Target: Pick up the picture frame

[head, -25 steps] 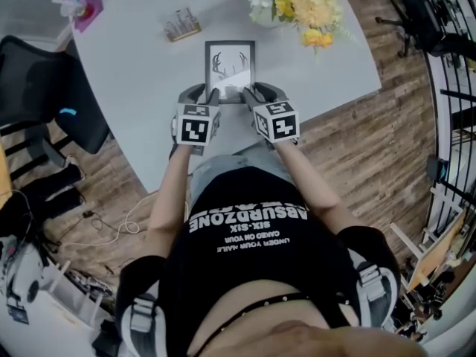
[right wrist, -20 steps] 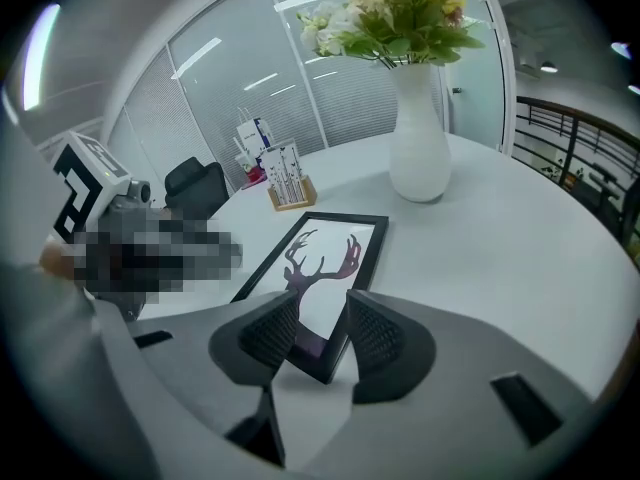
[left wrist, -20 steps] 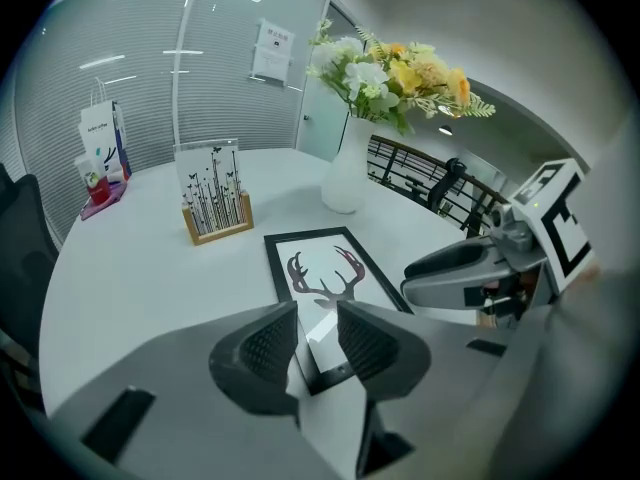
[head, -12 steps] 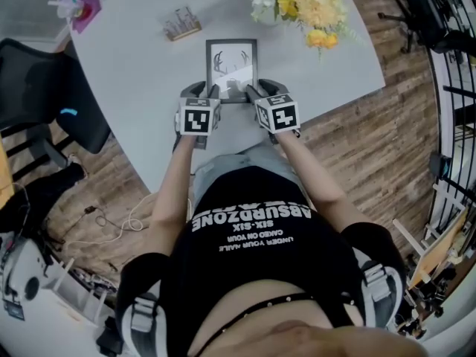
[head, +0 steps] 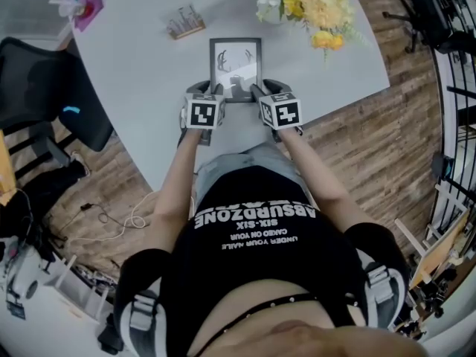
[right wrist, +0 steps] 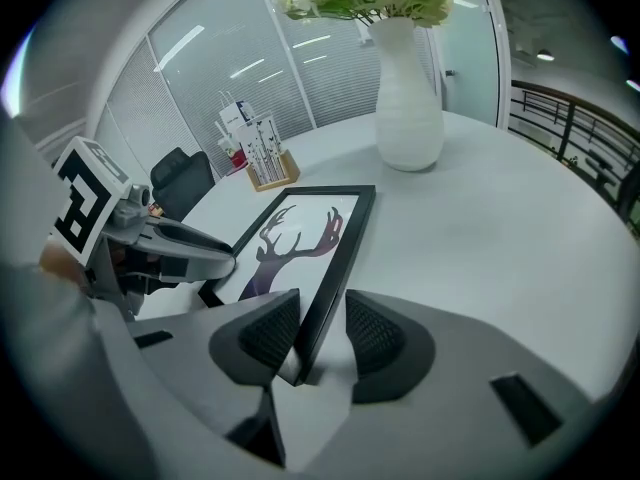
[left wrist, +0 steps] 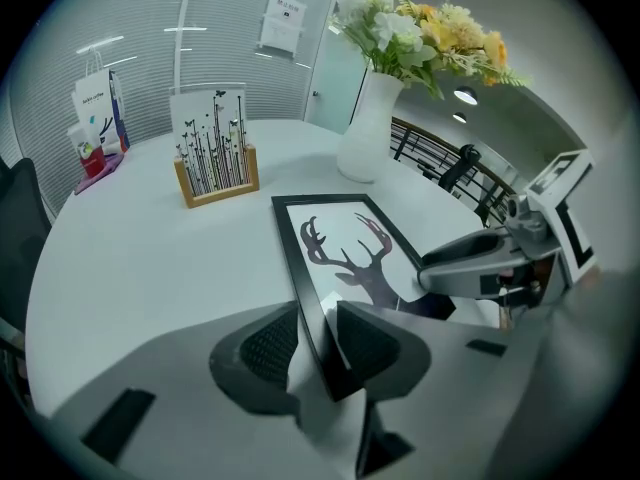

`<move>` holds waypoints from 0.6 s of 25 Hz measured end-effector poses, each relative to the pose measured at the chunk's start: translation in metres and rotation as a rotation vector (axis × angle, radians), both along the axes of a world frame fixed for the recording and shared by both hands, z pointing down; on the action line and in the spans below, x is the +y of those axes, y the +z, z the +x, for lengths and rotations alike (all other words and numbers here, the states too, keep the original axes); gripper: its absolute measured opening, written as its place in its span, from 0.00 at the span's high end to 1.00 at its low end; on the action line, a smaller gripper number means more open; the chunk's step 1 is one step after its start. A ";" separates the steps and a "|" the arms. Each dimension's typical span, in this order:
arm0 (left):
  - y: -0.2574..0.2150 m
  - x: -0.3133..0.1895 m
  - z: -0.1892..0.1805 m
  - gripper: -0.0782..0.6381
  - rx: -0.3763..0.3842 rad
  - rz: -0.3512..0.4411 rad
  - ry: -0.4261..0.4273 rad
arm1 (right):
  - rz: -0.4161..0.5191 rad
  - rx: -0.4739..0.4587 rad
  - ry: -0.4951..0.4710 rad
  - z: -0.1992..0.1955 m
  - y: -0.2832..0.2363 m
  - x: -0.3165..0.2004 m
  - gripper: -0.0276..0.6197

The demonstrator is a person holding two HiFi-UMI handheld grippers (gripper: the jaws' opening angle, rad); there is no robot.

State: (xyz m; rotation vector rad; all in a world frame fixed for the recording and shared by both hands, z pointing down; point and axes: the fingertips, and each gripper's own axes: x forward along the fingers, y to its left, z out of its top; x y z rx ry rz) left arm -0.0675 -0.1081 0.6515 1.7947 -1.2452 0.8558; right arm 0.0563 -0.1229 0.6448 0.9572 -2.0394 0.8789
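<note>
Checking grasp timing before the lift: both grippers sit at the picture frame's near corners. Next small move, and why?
Probably finish closing both jaws on the picture frame before any lift. It lies flat on the table; the left gripper and right gripper each straddle a side rail, with a gap visible beside the pads. The right jaws are closing but not yet pressing.

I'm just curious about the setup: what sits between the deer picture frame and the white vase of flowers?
Nothing. The table between the picture frame and the vase is bare; the right gripper view shows it plainly.
</note>
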 end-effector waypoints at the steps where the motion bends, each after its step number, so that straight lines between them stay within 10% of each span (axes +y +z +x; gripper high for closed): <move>1: 0.001 -0.001 0.000 0.73 0.001 0.001 0.003 | -0.001 -0.001 0.002 0.000 0.001 0.000 0.72; 15: 0.007 0.001 -0.001 0.73 0.034 -0.001 -0.049 | 0.031 -0.009 -0.010 -0.001 0.002 0.000 0.75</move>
